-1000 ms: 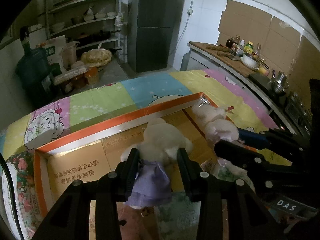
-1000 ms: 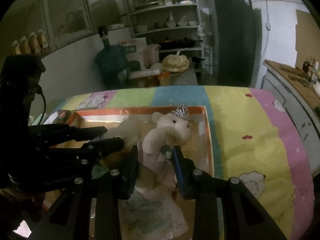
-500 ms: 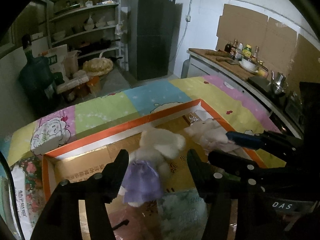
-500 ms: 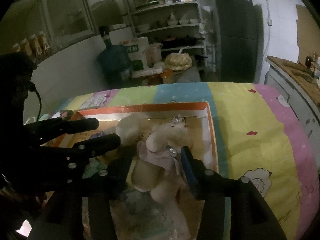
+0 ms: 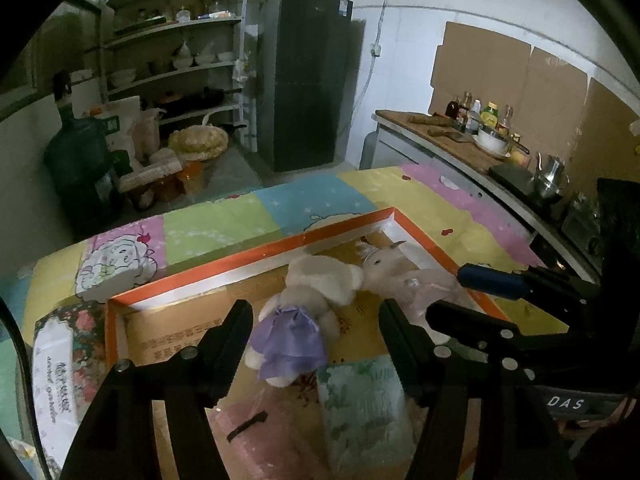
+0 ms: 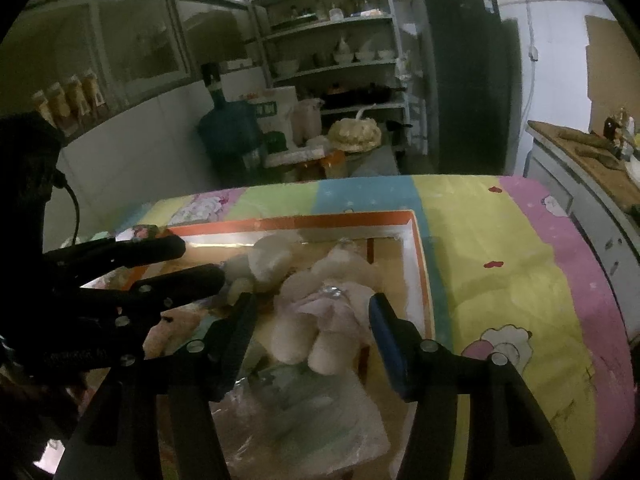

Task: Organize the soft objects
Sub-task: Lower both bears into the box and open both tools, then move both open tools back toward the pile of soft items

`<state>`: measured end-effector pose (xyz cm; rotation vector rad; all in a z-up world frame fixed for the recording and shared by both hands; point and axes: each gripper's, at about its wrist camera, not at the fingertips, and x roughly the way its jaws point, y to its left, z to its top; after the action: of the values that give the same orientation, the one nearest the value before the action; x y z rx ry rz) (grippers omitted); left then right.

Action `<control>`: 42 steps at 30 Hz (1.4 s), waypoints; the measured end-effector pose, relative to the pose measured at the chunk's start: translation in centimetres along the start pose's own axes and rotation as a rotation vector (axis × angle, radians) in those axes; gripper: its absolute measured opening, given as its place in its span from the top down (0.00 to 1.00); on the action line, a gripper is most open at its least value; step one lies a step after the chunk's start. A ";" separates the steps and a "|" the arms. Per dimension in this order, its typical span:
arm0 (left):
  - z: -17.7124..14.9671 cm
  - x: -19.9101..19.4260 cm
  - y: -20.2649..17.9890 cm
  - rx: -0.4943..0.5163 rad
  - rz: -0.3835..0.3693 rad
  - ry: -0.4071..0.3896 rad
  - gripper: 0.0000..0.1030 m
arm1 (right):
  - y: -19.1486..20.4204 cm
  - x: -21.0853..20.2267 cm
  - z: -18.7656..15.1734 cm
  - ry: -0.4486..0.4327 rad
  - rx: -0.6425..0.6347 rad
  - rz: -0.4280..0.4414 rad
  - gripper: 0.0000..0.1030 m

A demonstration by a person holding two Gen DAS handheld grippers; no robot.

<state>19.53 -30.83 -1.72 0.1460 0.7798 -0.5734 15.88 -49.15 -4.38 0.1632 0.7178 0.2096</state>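
Left gripper (image 5: 316,316): jaws have opened wide and released the purple doll (image 5: 296,320), which now lies free in the box (image 5: 200,276). Right gripper (image 6: 312,316): jaws likewise spread, holding nothing; the pink doll (image 6: 320,312) rests between them, beside the first, heads touching. Judgement: both toys are placed; retract next.

Two plush toys (image 5: 316,284) (image 5: 400,272) side by side in box (image 5: 224,268)

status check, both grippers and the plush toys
Left gripper open, right gripper open. White plush in purple dress and crowned pink-dressed plush lie in orange-rimmed cardboard box. Nothing blocking.
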 end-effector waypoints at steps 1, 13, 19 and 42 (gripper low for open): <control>-0.1 -0.3 0.0 0.001 0.007 -0.006 0.37 | 0.1 -0.3 -0.1 -0.006 0.001 -0.001 0.42; -1.4 -4.4 0.3 -0.019 0.012 -0.061 0.37 | 4.3 -5.0 -1.1 -0.128 -0.024 0.004 0.36; -2.2 -6.5 0.5 -0.011 0.023 -0.090 0.37 | 6.0 -6.6 -1.6 -0.167 -0.017 0.024 0.35; -6.0 -14.3 6.0 -0.082 0.212 -0.182 0.37 | 14.8 -7.8 -2.2 -0.219 -0.063 0.138 0.35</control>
<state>10.86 -17.62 3.55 0.0981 0.6010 -0.3479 6.71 -36.62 2.12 0.1725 0.4815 0.3408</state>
